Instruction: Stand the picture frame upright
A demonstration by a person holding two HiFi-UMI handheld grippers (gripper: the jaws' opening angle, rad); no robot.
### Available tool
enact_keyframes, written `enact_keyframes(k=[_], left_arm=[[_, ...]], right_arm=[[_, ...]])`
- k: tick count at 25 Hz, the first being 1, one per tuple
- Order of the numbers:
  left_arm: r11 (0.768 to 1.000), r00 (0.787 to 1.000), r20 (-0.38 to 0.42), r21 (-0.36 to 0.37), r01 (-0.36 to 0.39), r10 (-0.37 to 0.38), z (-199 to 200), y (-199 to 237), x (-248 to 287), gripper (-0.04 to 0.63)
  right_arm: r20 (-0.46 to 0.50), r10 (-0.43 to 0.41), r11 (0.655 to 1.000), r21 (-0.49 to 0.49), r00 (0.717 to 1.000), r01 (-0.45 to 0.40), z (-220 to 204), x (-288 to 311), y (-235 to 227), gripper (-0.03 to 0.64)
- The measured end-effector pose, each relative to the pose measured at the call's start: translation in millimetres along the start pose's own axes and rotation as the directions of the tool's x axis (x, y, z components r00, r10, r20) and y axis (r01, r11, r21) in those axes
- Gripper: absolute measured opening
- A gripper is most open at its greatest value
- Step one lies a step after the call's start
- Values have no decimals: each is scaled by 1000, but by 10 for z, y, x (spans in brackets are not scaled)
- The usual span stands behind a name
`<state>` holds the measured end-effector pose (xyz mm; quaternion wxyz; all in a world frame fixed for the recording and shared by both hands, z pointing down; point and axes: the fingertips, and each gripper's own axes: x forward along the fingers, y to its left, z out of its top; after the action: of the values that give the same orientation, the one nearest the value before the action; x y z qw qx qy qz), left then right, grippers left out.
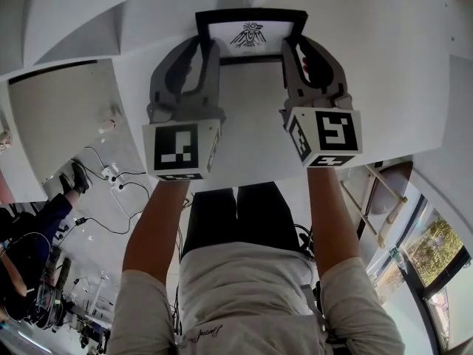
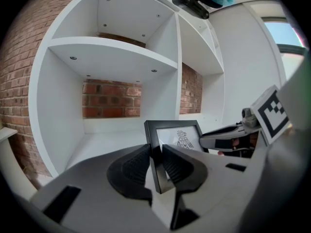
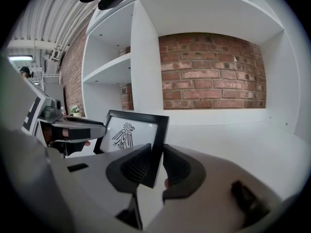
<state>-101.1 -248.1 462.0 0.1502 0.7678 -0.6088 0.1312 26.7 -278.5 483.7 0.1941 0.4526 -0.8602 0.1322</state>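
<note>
**Frame clamped at both side rails, close to upright by the shelf**

The white shelf unit [image 2: 177,72] fills the bkgd behind the picture frame [image 1: 251,21]. A brick wall [image 3: 209,72] shows through its open back. The unit's upright divider rises straight behind the frame, w/ an open bay to either side of it. White board [image 3: 252,140] runs wide and bare to the frame's R and back to the bricks. There is similar room to the frame's L.

Two bare forearms [image 1: 159,228] reach fwd toward the frame, roughly parallel, one per side. Each carries a gripper angled a little downward, marker cubes [image 1: 181,150] facing up toward the head view.

The L gripper [image 2: 156,152] is closed on the frame's L rail, ribbed pads [image 2: 133,166] pressing front and back. The R gripper [image 3: 156,152] grips the R rail the same way, approx level w/ its partner. Both bite low-to-mid on the rails, and the frame's top edge stands clear above the jaws.

The frame is black, close to upright, picture side toward the person, spanning the gap betw. the two grippers. No view settles whether its lower edge touches the board.

A black bird print [image 1: 251,34] sits centred on the frame's white sheet.
</note>
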Motion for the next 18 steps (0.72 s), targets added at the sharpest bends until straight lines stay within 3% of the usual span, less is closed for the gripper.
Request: enact_keyframes(k=[18], left_arm=[[1000, 1000, -6, -7, -25, 25, -83, 163, 211, 75]], right_arm=[[-8, -34, 997, -74, 999, 33, -40, 246, -40, 83]])
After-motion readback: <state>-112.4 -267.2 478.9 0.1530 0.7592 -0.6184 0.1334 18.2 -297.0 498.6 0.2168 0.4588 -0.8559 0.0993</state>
